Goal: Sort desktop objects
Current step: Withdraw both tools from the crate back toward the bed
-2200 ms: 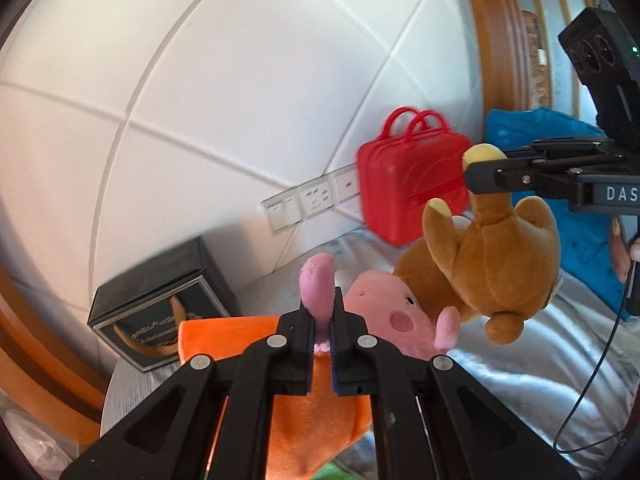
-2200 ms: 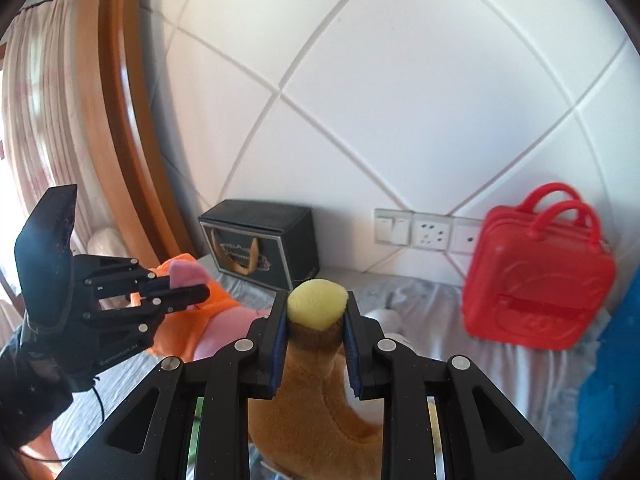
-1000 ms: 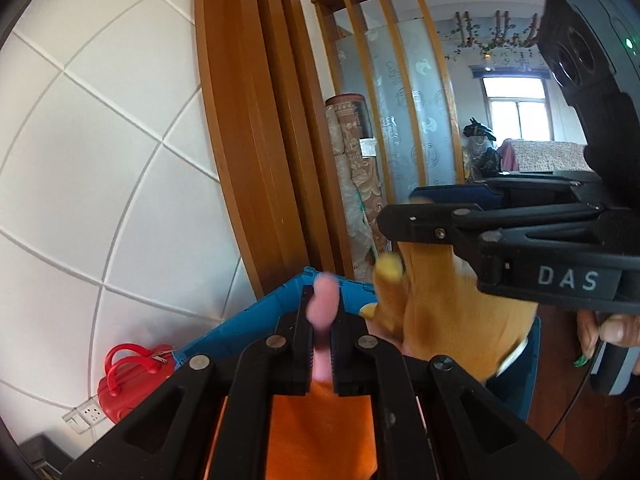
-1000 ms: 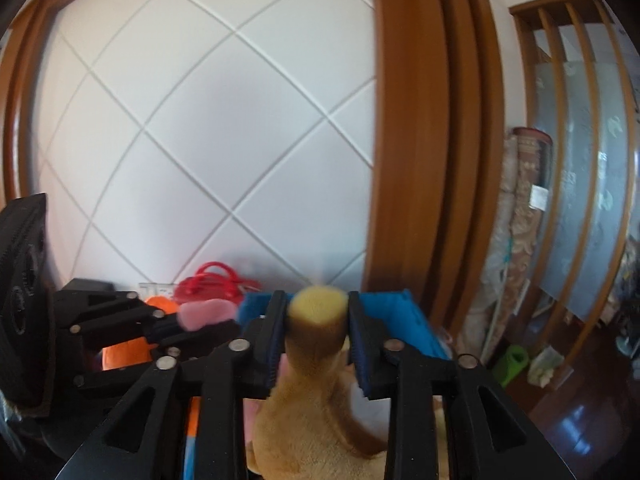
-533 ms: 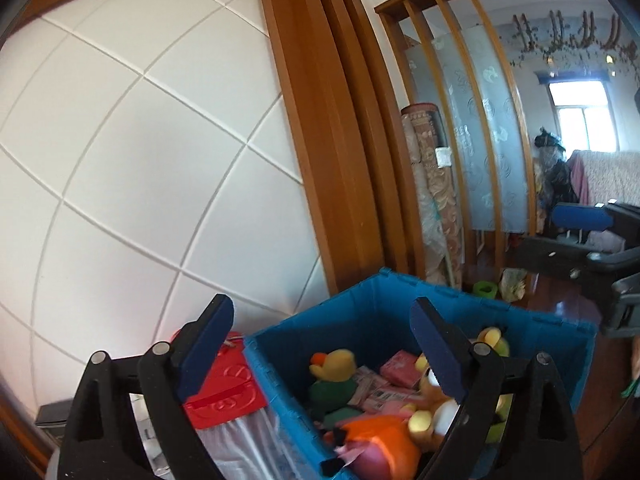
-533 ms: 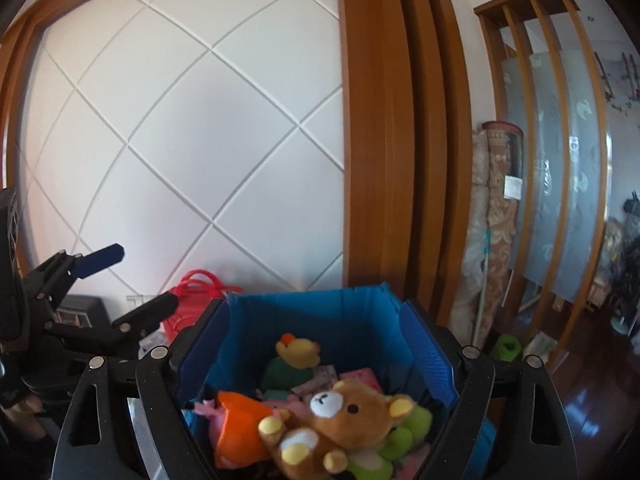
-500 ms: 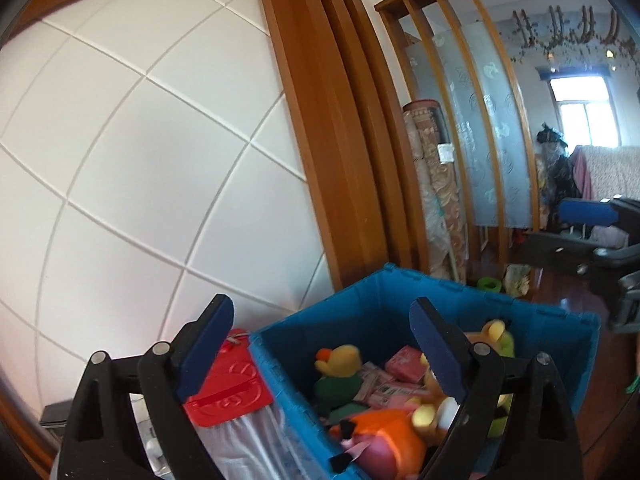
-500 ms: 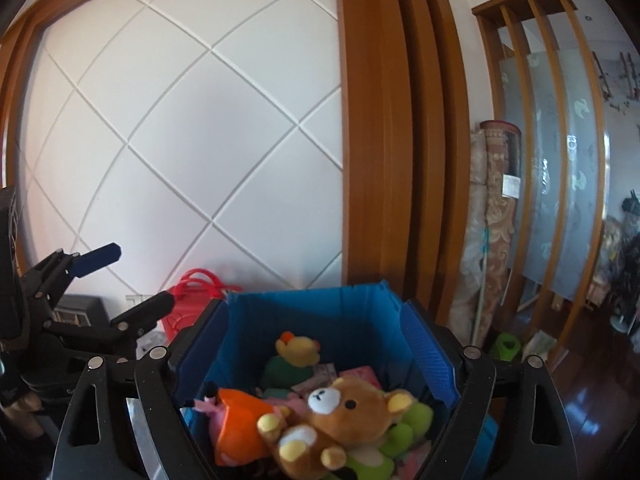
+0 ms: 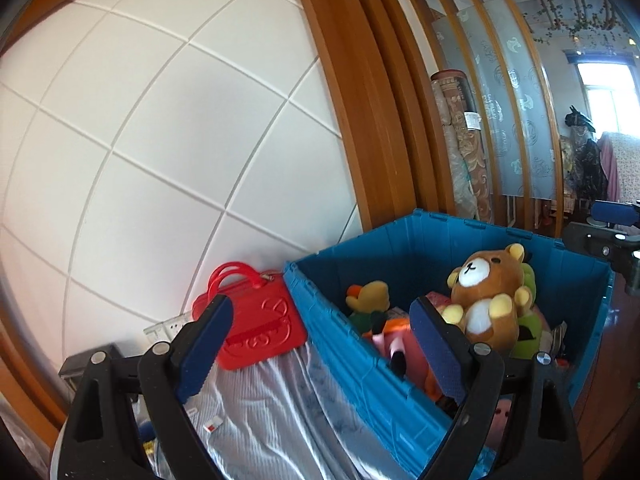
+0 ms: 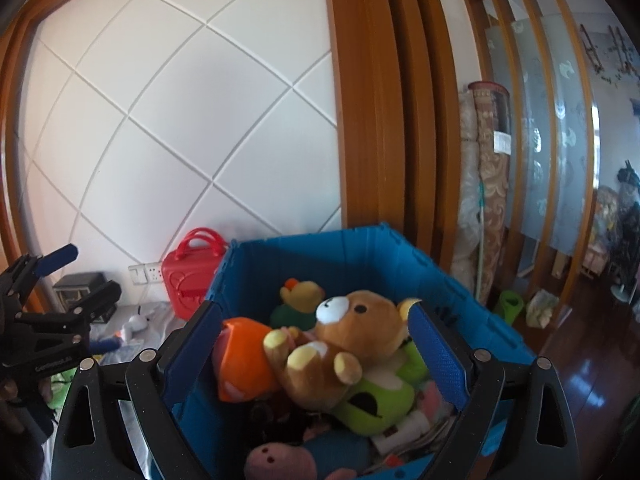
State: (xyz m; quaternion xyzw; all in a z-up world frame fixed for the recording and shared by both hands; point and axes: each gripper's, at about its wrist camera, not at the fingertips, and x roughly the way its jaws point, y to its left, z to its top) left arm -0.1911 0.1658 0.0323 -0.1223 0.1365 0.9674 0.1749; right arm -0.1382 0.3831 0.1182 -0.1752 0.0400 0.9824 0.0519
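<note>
Both of my loads have left the fingers since a second ago: the brown plush bear with yellow paws (image 10: 348, 344) and the pink pig toy in its orange dress (image 10: 242, 358) now lie inside the big blue plastic crate (image 10: 308, 256), on top of the green frog plush (image 10: 380, 394) and a small green-and-yellow duck toy (image 10: 300, 294) at about 11 o'clock of the bear. I judge this drop finished, so the next things to sort are back on the tabletop (image 9: 272, 412). My right gripper (image 10: 316, 354) hangs over the crate, its fingers spread wide and empty. My left gripper (image 9: 320, 356) sits at the crate's 9 o'clock edge, fingers equally wide, pointing past the red plastic toy suitcase (image 9: 256, 320) by the white wall.
</note>
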